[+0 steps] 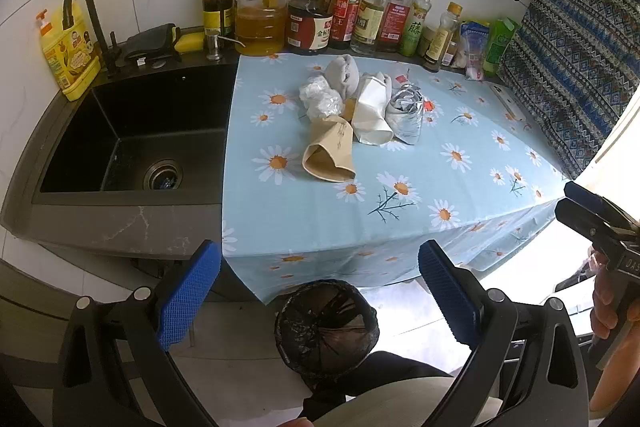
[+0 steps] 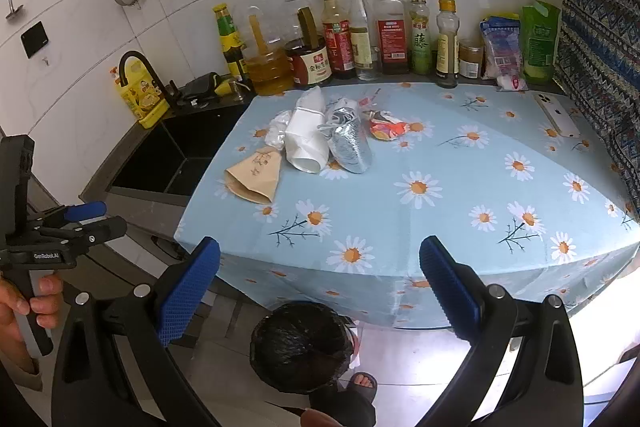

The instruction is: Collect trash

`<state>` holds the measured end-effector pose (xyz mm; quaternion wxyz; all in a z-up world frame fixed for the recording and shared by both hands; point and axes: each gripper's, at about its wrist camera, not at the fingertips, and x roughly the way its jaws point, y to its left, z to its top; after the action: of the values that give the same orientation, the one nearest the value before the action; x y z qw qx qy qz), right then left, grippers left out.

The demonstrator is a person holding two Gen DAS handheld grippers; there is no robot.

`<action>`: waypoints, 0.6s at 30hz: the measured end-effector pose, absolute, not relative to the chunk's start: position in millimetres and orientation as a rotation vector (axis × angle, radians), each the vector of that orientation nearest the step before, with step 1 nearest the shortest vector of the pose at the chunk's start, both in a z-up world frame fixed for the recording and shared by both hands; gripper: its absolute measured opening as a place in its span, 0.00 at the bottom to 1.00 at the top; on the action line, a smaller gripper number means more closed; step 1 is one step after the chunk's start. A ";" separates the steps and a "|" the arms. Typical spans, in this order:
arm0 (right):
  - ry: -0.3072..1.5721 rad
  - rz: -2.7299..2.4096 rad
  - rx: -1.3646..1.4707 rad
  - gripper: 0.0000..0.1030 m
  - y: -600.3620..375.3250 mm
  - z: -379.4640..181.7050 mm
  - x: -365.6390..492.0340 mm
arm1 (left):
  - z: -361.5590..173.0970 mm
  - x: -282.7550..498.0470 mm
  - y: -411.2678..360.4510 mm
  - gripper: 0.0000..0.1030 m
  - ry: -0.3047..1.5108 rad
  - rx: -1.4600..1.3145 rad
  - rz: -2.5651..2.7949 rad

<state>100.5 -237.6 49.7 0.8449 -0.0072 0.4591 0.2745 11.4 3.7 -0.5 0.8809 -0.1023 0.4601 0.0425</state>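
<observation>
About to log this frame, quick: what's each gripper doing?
Left gripper: jaws open, holding nothing.
Right gripper: jaws open, holding nothing.

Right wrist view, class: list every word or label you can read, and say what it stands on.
"GenRobot.AI": body of the left tongs.
"藤": green-labelled bottle.
"金标生": dark sauce jug.
Other bottle and packet labels: too small or blurred to read.
</observation>
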 end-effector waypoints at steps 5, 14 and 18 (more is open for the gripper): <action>0.968 0.580 -0.012 0.96 -236.7 50.7 99.5 | -0.7 10.0 4.1 0.93 0.956 -0.211 0.089; 0.963 0.573 -0.012 0.96 -235.4 51.3 97.8 | -0.2 8.2 8.1 0.94 0.959 -0.212 0.078; 0.965 0.575 -0.003 0.96 -233.8 51.8 94.3 | 0.9 7.2 9.0 0.94 0.965 -0.212 0.070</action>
<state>94.3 -233.8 51.8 0.8464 -0.0012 0.4577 0.2724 7.2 8.9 0.9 0.8799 -0.1019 0.4629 0.0335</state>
